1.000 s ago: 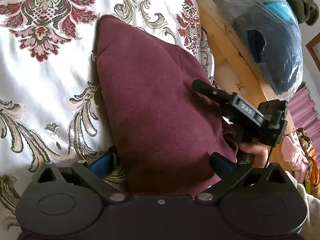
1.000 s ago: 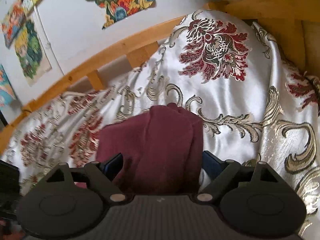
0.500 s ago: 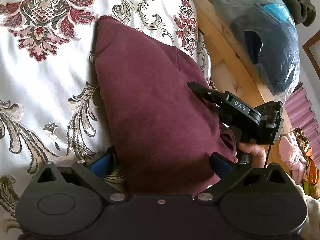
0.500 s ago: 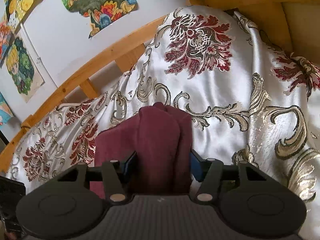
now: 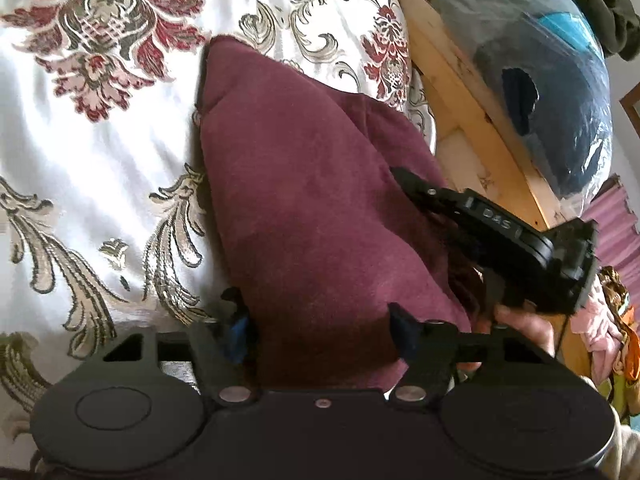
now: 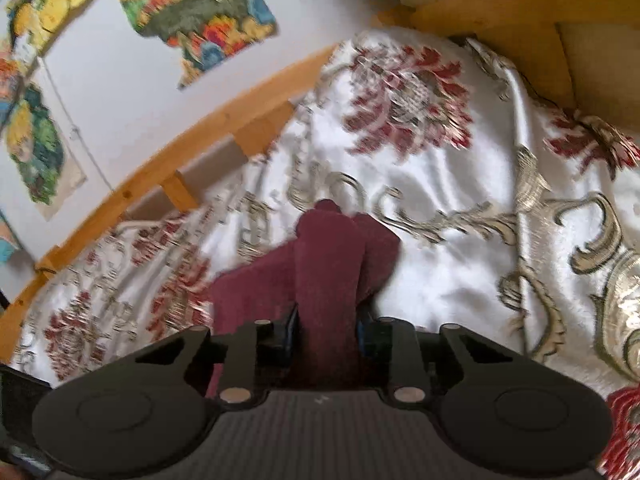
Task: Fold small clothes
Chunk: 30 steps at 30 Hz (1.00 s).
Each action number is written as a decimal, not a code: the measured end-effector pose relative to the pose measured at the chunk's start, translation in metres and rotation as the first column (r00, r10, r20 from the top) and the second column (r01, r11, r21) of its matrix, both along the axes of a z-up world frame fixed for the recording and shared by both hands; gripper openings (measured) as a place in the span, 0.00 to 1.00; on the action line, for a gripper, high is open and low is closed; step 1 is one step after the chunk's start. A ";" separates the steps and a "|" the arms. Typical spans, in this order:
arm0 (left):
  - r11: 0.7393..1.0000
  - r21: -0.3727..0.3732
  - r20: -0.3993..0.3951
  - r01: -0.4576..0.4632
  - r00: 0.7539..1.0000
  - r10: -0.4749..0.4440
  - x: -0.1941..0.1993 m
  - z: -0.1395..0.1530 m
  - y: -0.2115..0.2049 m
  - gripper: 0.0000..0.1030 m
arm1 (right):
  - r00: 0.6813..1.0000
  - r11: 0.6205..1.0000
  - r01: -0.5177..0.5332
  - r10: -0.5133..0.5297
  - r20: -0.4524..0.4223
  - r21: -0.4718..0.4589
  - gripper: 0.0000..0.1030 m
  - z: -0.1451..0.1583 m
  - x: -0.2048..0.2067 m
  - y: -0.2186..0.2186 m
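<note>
Both claws are closing on one maroon garment that lies on a bed with a white cover woven with red and gold flowers. Left claw first: its jaws are about half open and narrowing, with the near end of the garment between them. Its blue-padded finger on the left sits just beside the fabric's edge, and the other finger touches the cloth on the right; whether the pads already press cannot be told. From there the garment runs away as a long folded wedge towards the far part of the cover, near the bed's right edge, where a wooden rail shows. Further right, the right claw reaches in from the side, held in a hand. In its own view the jaws are narrow and closing, and both pads press a bunched ridge of the maroon cloth between them. Beyond the rail lies a clear plastic bag of dark things. On the wall behind the bed hang colourful posters.
</note>
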<state>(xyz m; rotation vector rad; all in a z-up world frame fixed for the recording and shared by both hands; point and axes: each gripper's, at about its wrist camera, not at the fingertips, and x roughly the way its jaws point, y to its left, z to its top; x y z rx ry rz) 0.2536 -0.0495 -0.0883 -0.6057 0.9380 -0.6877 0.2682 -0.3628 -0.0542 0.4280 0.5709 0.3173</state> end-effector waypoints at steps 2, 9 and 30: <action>1.000 0.012 0.015 -0.002 1.000 0.002 -0.001 0.007 0.001 0.60 | 1.000 1.000 -0.013 0.013 0.029 0.016 0.28 0.009 -0.004 0.004; 0.999 0.034 0.095 -0.011 0.995 0.008 0.005 0.040 0.012 0.56 | 0.988 0.998 -0.056 0.054 0.141 0.009 0.23 0.043 -0.010 0.028; 0.960 0.187 0.163 -0.207 0.971 0.177 0.070 0.048 0.110 0.56 | 0.982 0.991 -0.120 0.127 0.138 -0.060 0.17 0.007 0.099 0.107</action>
